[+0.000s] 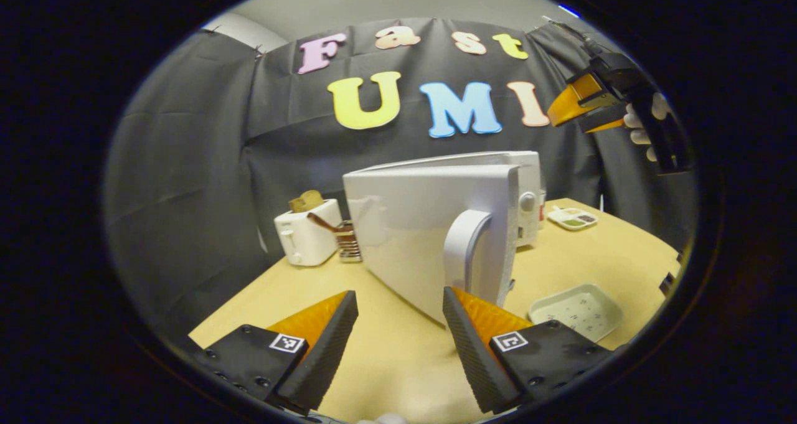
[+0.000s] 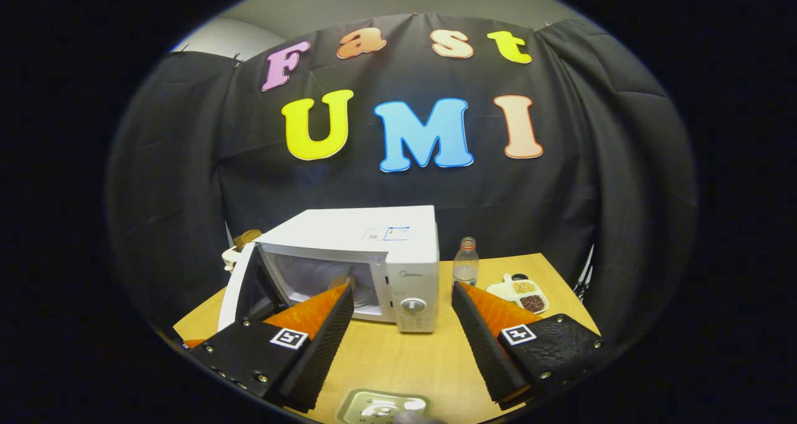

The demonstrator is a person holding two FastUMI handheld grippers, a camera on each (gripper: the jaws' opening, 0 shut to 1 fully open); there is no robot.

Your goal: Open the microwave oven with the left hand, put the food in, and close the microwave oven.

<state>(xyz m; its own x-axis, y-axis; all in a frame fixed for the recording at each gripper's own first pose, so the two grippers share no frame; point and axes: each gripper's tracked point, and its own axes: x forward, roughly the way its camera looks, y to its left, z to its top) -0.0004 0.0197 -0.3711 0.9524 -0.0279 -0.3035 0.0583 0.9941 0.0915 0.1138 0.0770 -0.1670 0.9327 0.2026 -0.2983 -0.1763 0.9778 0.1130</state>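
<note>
The white microwave stands at the middle of the table, its door swung out to the left. In the left gripper view I face the door's outer side, with its curved white handle just above my right finger. My left gripper is open and nothing sits between its fingers. My right gripper is also open and empty, hanging back from the microwave's front. It shows raised at the upper right, held by a gloved hand. A faint round shape sits in the cavity; what it is, I cannot tell.
A white toaster and a small rack stand left of the door. An empty pale tray lies on the wooden table near the front. A sectioned dish and a clear bottle stand right of the microwave.
</note>
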